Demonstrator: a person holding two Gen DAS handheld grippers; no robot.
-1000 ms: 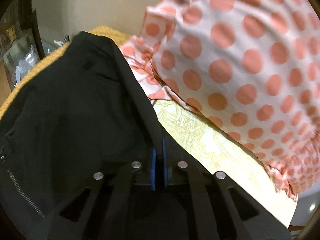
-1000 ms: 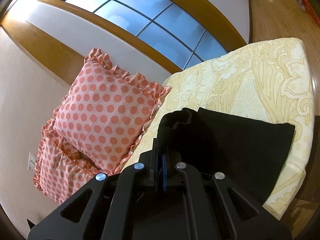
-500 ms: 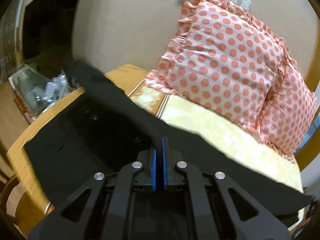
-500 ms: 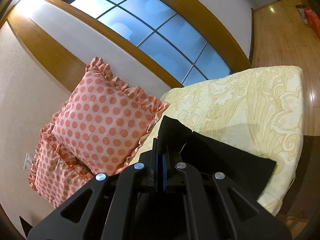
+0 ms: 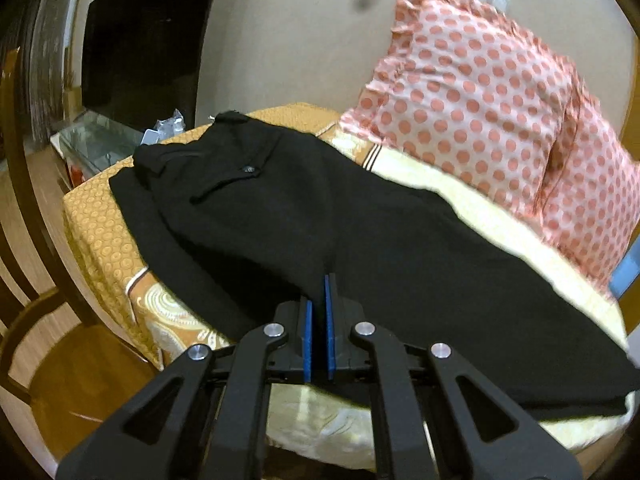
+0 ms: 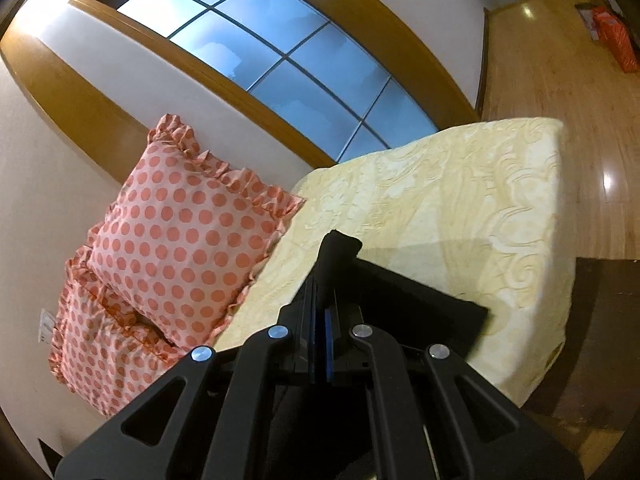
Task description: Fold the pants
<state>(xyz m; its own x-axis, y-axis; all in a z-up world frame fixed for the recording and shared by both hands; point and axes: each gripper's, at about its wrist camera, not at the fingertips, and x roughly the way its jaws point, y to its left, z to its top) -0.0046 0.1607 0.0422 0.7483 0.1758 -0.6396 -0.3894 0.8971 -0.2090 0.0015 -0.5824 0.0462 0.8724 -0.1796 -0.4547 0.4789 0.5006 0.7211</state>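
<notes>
Black pants [image 5: 320,208] lie spread across the yellow bedspread [image 5: 480,208], waistband and back-pocket button at the far left. My left gripper [image 5: 319,292] is shut on the pants' near edge, blue pads pressed together on the cloth. In the right wrist view my right gripper [image 6: 320,304] is shut on a bunched end of the pants [image 6: 340,248], lifted a little above the bedspread [image 6: 460,192]; the rest of that end [image 6: 420,304] lies flat to the right.
Two polka-dot pillows [image 5: 480,92] lean on the wall at the head of the bed, also in the right wrist view [image 6: 188,236]. A dark chair [image 5: 36,280] and a glass table [image 5: 100,136] stand left. Wooden floor [image 6: 560,60] lies beyond the bed.
My left gripper has pulled back and down from the pillows with the pants, which now lie spread out flat. My right gripper has drawn its end of the pants back along the bed.
</notes>
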